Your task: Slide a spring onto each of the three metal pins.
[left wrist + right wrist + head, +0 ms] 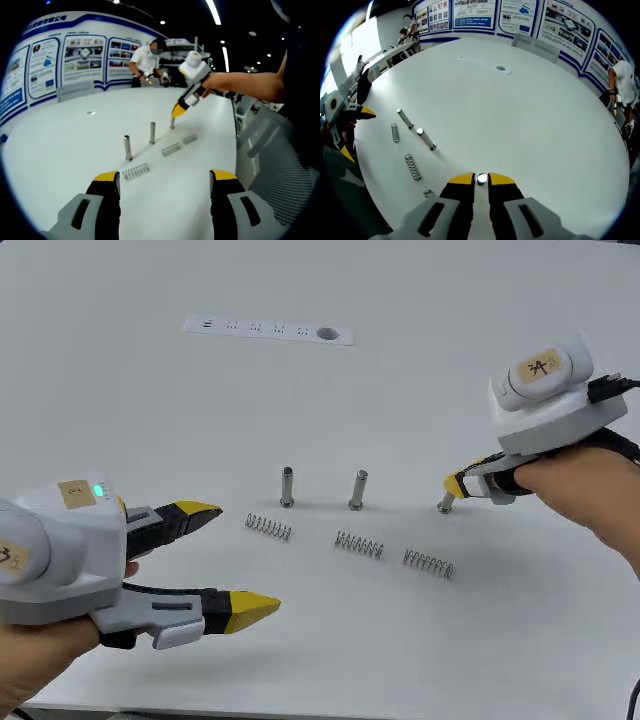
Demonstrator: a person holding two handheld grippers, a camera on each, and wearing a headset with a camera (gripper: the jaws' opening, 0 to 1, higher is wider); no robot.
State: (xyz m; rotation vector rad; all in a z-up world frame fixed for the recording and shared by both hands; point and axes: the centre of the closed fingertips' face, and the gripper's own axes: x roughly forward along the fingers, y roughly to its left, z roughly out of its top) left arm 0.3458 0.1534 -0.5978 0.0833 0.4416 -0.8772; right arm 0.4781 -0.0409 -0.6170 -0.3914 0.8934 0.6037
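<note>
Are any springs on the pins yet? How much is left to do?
Nothing is done yet. The left spring, middle spring and right spring all lie on the table, and the left pin and middle pin stand bare. The right gripper is pinching the right pin; the left gripper is open, holding nothing. All three springs are left.

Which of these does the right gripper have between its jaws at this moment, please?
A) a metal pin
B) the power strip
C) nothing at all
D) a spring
A: in the right gripper view, the right gripper has its yellow-tipped jaws closed on either side of the round top of a metal pin, while all three springs lie loose on the table.
</note>
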